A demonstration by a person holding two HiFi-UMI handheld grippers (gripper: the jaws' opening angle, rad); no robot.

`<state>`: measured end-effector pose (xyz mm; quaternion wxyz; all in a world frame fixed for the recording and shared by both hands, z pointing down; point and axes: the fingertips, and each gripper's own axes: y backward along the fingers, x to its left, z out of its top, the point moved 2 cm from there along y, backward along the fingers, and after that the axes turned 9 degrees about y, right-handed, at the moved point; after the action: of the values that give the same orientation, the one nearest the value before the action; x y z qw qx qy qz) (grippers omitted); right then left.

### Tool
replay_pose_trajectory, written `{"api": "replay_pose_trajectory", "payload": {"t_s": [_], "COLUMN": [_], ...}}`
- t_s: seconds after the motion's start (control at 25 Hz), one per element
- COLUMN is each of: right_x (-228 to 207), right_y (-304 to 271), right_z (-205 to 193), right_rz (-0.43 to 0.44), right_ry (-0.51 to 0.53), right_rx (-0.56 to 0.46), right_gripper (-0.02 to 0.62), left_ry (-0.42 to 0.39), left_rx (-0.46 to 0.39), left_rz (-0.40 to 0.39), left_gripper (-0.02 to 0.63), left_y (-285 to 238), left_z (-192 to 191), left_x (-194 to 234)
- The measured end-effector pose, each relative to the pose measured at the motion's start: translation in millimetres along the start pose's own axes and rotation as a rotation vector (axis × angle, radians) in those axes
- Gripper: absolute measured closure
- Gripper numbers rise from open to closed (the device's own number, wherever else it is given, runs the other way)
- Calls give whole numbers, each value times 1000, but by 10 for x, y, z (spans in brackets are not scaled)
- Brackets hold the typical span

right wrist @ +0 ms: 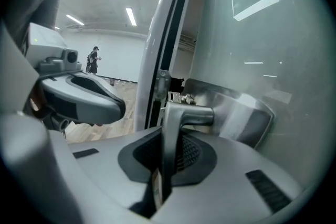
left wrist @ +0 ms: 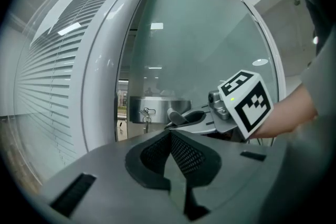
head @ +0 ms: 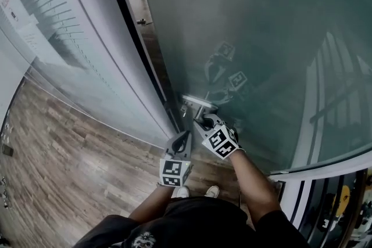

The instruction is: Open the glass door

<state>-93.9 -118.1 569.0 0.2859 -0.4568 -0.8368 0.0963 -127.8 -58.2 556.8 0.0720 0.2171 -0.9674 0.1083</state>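
My left gripper (head: 185, 135) and right gripper (head: 204, 121): grey shells, black mesh pads (left wrist: 186, 153), black-white marker cubes (head: 222, 142). I wear a dark short-sleeve shirt (head: 197, 220), white shoes (head: 181, 191).

No readable text, brand or number anywhere. Two marker cubes just below the glass door (head: 250, 26), one beside it (head: 221, 143) and one further off (head: 174, 172), carry black-and-white square codes only, no letters. Paper sheet (head: 26, 33) on the wall left of the door: print too small. Shirt print (head: 142, 239) under the door: illegible.
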Motion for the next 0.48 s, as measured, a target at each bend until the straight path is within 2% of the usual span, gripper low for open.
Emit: {"api": "replay_pose_trajectory", "payload": {"t_s": [0.28, 0.48], "right_x": [-463, -775], "right_y": [-127, -324], "right_z": [-116, -267], "right_rz": [-17, -28], "right_ry": [-32, -77], "right_rx": [19, 41], "right_gripper": [563, 563], "left_ry": [31, 26], "left_rx": [-17, 13], "left_rz": [48, 54], "left_gripper": [600, 600], "left_y": [-186, -403], "left_z": [192, 83], "left_x": [-147, -41]}}
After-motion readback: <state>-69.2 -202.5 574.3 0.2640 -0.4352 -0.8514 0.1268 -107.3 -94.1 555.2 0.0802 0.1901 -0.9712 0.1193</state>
